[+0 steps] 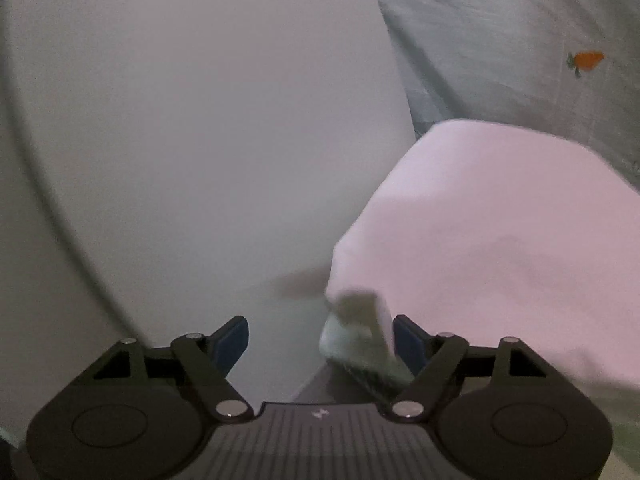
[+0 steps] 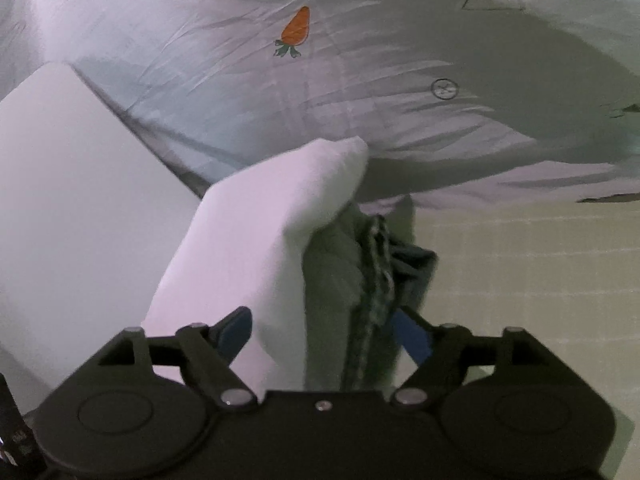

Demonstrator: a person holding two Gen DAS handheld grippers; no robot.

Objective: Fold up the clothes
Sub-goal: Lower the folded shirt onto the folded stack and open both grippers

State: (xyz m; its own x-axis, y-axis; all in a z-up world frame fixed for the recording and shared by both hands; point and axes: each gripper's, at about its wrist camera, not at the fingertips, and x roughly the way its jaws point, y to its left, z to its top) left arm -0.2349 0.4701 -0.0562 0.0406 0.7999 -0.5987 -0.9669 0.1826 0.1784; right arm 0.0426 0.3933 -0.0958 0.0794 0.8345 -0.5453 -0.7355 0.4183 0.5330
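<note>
Both claws are seen with their jaws spread wide and nothing pinched between the blue pads. In the left wrist view, the left claw (image 1: 320,344) has a folded white garment (image 1: 480,232) lying ahead and to its right, with a blurred grey-white corner of cloth just inside the right-hand pad; no pressure on it can be made out, so the cloth is judged released, not gripped. In the right wrist view, the right claw (image 2: 326,332) has the same white garment (image 2: 256,232) running forward from between its jaws, with a greenish layer and a dark patterned trim (image 2: 376,272) exposed along its right side, next to the right-hand pad.

The garment is judged to have been set down on the bed, on a pale quilt (image 2: 380,92) printed with a carrot (image 2: 295,32), because a fold is finished more cleanly when both corners are let go together. A smooth white panel (image 1: 192,128) is seen to the left of both claws; what it is cannot be told.

From the right claw, the garment's long axis is seen running away and slightly rightward, ending in a rounded tip (image 2: 348,148) pointed at the quilt. From the left claw, it spreads ahead and rightward, its near corner closest to the jaws. How flat it lies cannot be told through the blur.
</note>
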